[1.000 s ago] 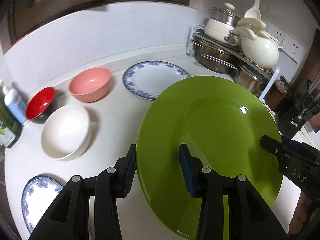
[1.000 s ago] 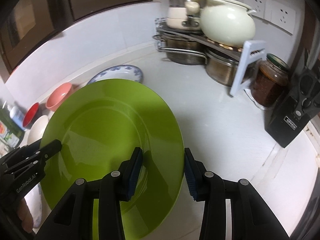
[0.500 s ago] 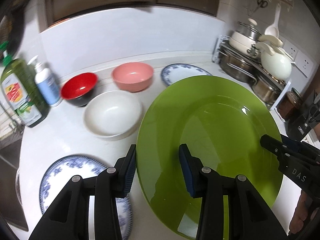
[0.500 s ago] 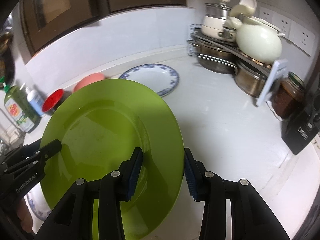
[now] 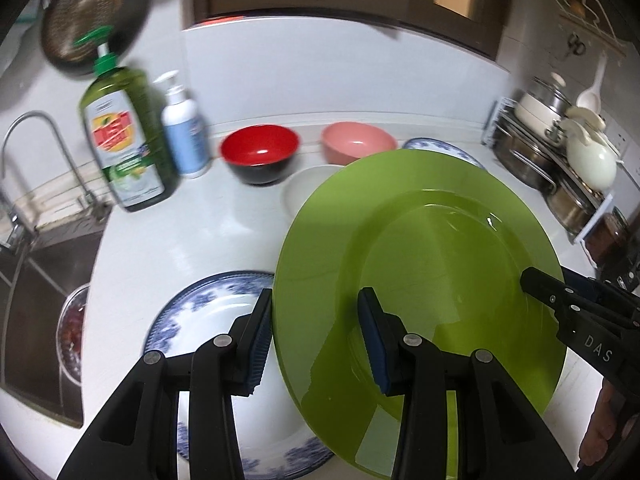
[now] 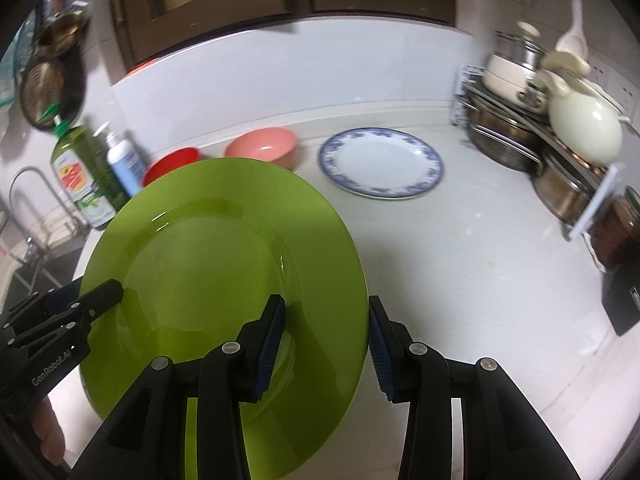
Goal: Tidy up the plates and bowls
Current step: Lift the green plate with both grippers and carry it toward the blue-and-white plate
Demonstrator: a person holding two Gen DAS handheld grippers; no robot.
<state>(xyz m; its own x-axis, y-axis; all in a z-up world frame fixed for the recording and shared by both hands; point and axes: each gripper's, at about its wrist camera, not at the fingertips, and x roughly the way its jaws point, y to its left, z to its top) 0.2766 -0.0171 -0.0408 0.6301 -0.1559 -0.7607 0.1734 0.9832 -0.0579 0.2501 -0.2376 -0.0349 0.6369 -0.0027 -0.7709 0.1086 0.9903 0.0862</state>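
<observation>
A large green plate (image 5: 424,264) is held in the air between both grippers. My left gripper (image 5: 316,338) is shut on its left rim. My right gripper (image 6: 326,344) is shut on its right rim (image 6: 224,264). A blue-patterned plate (image 5: 216,320) lies on the counter under the green plate's left edge. A second blue-patterned plate (image 6: 382,162) lies farther back. A red bowl (image 5: 260,154), a pink bowl (image 5: 358,142) and a partly hidden white bowl (image 5: 302,190) stand behind.
A green soap bottle (image 5: 120,136) and a white pump bottle (image 5: 184,130) stand at the back left by the sink (image 5: 36,264) and tap. A rack of pots with a cream pot (image 6: 584,128) stands at the right, with a jar (image 6: 616,232) beside it.
Both grippers have carried the green plate to the left, towards the sink. The near blue-patterned plate now lies under the green plate's left edge, and the bottles and sink have come into view.
</observation>
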